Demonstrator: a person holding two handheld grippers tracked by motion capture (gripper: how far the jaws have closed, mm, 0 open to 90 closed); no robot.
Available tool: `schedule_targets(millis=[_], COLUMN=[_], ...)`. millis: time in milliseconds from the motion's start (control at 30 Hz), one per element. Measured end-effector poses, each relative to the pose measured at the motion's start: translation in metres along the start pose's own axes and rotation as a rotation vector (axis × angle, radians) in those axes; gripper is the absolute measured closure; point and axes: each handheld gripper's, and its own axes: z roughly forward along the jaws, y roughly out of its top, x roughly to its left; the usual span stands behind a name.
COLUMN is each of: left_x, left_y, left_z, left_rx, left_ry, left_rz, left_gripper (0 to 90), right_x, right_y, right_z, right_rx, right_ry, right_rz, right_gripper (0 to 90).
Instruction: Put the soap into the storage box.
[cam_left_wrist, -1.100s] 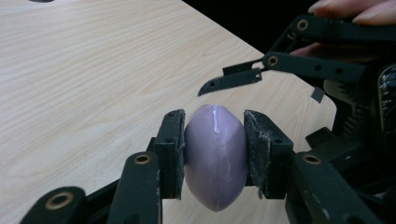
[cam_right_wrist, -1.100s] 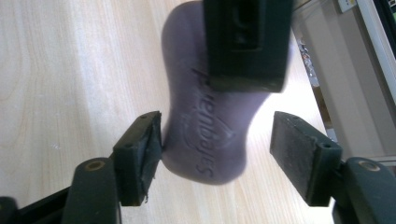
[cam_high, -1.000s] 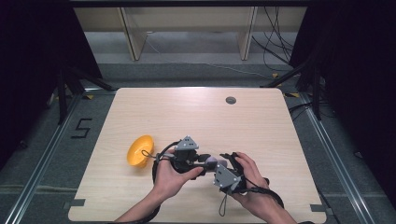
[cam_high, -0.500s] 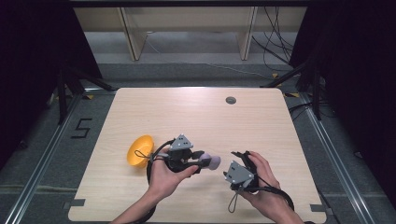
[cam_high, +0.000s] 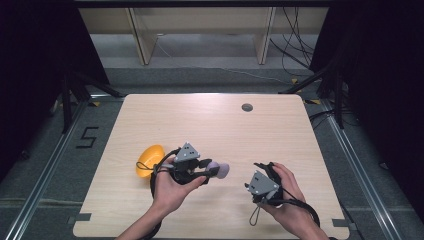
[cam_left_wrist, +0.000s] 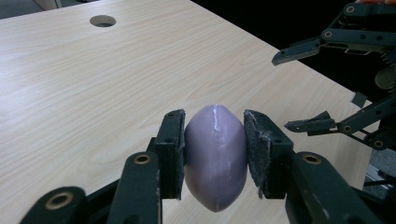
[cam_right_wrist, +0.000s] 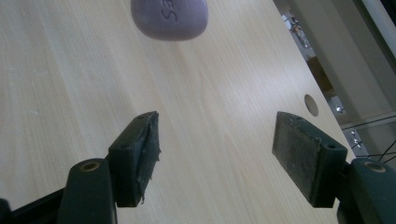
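— Holding what, exactly, and with which hand?

— My left gripper has its two jaws clamped on a purple soap bar. Looking along those jaws in the left gripper view, the pads press the bar's two broad faces and its moulded seam runs between them, so the long axis stands across the jaws, with both pointed ends sticking out free.

— Is the bar on the table?

— I can't tell for sure; from the high view it seems to sit just above the wood, a little to the right of the orange bowl.

— And your other hand?

— My right gripper is spread wide with nothing between its pads. In its own view the soap bar lies straight ahead and slightly to the left of the gap, near but not touching, with letters stamped on the face turned toward me.

— So which way would a handover go?

— My guess: the right jaws would have to come forward toward the bar and close on a free end, since the left jaws already cover the middle. The right gripper sits on the far side of the soap from the bowl.
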Motion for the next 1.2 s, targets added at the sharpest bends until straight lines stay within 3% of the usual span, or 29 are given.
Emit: schedule_targets(millis=[100,233,500,733,833,1200], left_x=[0.0,0.002,0.007,0.013,0.015,0.021], left_y=[0.0,-0.001,-0.001,-0.002,-0.003,-0.003], left_z=[-0.003,-0.006,-0.012,-0.02,-0.023,-0.033], left_rx=[0.005,0.011,0.005,0.002,0.0,-0.011], left_ry=[0.023,0.037,0.048,0.068,0.085,0.11], left_rz=[-0.001,0.019,0.003,-0.013,-0.018,-0.012], left_gripper=[59.5,59.5,59.4,59.4,59.4,59.4], right_x=[0.001,-0.001,0.0,-0.001,0.0,-0.001], right_y=[-0.001,-0.002,-0.004,-0.004,-0.004,-0.005], right_z=[0.0,0.001,0.001,0.002,0.002,0.004], right_rx=[0.007,0.003,0.016,0.012,0.018,0.017], right_ry=[-0.002,0.005,0.009,0.013,0.01,0.02], right_rz=[0.027,0.009,0.039,0.022,0.043,0.033], right_gripper=[32.6,32.6,32.6,32.6,32.5,32.5])
